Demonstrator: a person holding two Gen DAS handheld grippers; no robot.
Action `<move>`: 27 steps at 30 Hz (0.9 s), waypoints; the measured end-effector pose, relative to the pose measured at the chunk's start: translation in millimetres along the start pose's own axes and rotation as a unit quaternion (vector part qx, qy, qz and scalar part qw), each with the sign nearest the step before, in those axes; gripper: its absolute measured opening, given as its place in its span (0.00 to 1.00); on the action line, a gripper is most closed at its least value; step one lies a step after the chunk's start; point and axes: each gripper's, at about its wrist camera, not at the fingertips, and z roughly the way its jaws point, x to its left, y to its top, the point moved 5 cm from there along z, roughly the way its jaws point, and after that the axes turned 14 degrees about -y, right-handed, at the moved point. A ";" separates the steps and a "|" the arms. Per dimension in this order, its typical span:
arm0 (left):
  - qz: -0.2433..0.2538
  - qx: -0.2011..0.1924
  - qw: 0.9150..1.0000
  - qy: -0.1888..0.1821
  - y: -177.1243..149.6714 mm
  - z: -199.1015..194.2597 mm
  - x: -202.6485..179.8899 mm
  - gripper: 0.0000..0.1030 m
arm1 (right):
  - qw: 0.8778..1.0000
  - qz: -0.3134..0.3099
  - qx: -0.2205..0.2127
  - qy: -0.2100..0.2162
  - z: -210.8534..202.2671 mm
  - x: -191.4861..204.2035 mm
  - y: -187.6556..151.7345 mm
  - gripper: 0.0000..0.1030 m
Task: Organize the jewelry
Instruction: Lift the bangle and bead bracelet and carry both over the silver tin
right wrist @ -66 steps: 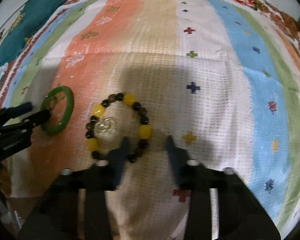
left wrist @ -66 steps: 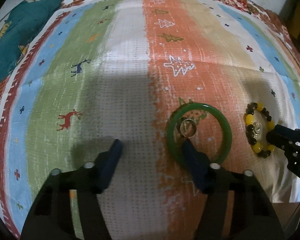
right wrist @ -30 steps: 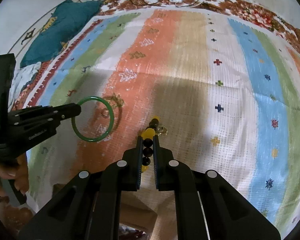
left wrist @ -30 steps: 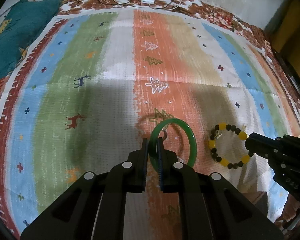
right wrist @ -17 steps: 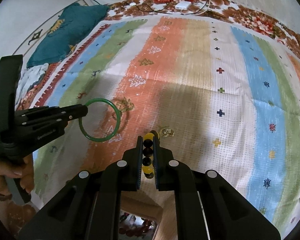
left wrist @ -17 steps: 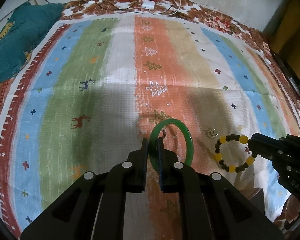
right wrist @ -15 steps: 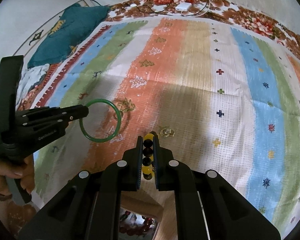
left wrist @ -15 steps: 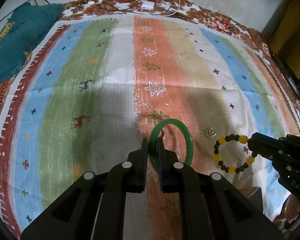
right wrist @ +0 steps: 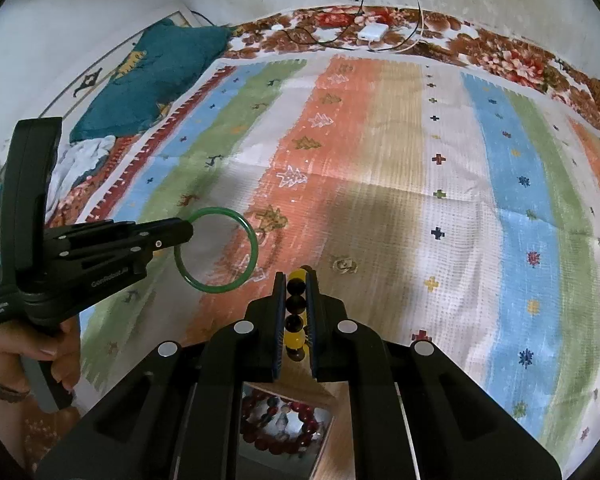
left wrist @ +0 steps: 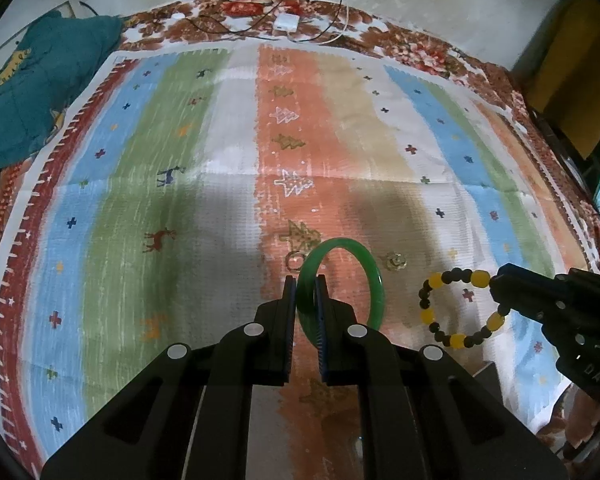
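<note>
My left gripper (left wrist: 306, 280) is shut on a green bangle (left wrist: 374, 280) and holds it in the air above the striped cloth; the bangle also shows in the right wrist view (right wrist: 252, 240). My right gripper (right wrist: 296, 280) is shut on a yellow-and-dark beaded bracelet (right wrist: 296, 304), seen hanging from it in the left wrist view (left wrist: 428, 314). A thin metal ring (left wrist: 295, 260) and a small silver ring (left wrist: 396, 261) lie on the cloth beyond the bangle. The silver ring also shows in the right wrist view (right wrist: 343, 265).
A striped cloth (left wrist: 180, 200) covers the bed. A teal blanket (left wrist: 32, 88) lies at the far left. A white charger with cables (left wrist: 287, 23) lies at the far edge. A wooden box holding red beads (right wrist: 280, 420) is below my right gripper.
Both grippers shut on their pieces and lifted them off the cloth. In the last half second both rose and pulled back a little more. The two rings stayed on the cloth.
</note>
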 end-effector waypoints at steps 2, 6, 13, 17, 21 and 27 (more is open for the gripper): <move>0.002 -0.003 1.000 -0.003 -0.6 -3.5 -3.2 0.08 | 1.000 -0.001 -0.005 0.000 -4.8 0.4 0.0 0.10; 0.004 -0.008 1.000 -0.008 -2.6 -9.4 -8.1 0.08 | 1.000 0.000 -0.014 0.005 -15.0 1.1 0.1 0.10; 0.007 -0.018 1.000 -0.016 -6.6 -21.2 -16.4 0.08 | 1.000 -0.002 -0.030 0.006 -31.2 3.1 -1.0 0.10; 0.008 -0.023 0.999 -0.021 -10.9 -27.2 -20.4 0.08 | 0.999 -0.005 -0.036 0.006 -37.4 5.6 -2.6 0.10; 0.009 -0.026 0.999 -0.025 -14.3 -32.9 -23.6 0.08 | 0.999 -0.007 -0.040 0.006 -43.2 7.1 -4.1 0.10; 0.010 -0.032 0.999 -0.030 -19.4 -40.6 -28.5 0.09 | 0.999 -0.009 -0.044 0.008 -50.0 7.7 -10.6 0.10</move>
